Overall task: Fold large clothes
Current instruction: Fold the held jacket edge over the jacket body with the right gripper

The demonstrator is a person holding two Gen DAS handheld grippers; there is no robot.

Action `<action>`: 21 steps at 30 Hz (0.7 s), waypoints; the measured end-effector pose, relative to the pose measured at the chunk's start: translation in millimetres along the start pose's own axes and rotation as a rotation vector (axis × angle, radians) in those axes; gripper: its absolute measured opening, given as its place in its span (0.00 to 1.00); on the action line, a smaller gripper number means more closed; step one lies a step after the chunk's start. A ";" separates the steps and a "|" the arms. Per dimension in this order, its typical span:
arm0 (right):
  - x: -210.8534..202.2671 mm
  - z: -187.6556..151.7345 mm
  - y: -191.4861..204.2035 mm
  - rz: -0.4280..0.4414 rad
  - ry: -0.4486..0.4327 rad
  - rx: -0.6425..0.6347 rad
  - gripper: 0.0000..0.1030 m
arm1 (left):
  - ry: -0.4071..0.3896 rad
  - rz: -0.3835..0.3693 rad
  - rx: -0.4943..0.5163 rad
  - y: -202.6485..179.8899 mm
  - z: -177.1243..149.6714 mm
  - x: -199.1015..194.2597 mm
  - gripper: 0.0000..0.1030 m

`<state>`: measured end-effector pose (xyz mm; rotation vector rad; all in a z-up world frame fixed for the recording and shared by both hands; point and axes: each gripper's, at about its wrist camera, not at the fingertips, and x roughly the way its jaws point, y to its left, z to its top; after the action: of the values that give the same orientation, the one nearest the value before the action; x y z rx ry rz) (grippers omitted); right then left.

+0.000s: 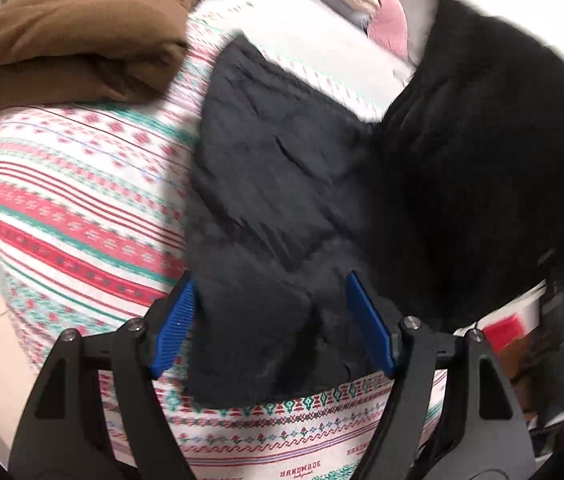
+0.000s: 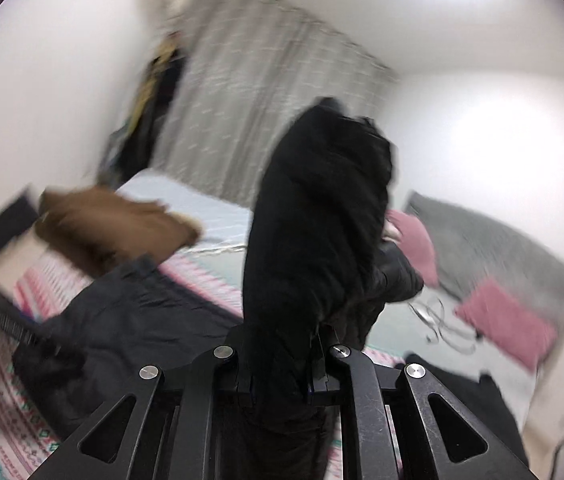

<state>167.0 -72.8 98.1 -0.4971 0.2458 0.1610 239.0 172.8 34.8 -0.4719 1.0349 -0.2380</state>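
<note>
A black padded jacket [image 1: 274, 184] lies spread on the patterned bedspread [image 1: 82, 208]. My left gripper [image 1: 272, 280] hovers over its near end, open, blue pads [image 1: 180, 320] standing wide on either side of the fabric. One part of the jacket [image 1: 481, 160] is lifted at the right, blurred. In the right wrist view that lifted part [image 2: 317, 208] hangs up in front of the camera, and my right gripper [image 2: 282, 336] is shut on it, its fingertips buried in the cloth. The rest of the jacket [image 2: 130, 312] lies lower left on the bed.
A folded brown garment [image 1: 78, 44] [image 2: 114, 224] sits at the bed's far left corner. Pink cushions [image 2: 509, 320] and a grey blanket [image 2: 493, 248] lie at the far right. A grey curtain [image 2: 266, 100] and hanging clothes [image 2: 158, 92] stand behind the bed.
</note>
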 end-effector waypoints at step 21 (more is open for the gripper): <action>15.4 -63.6 137.5 0.217 0.049 -0.548 0.48 | -0.083 -0.068 -0.053 5.1 7.3 -31.6 0.73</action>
<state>140.4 16.7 -22.1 -1.0197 0.3045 0.4338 229.4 192.1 59.6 -0.5613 0.9475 -0.2494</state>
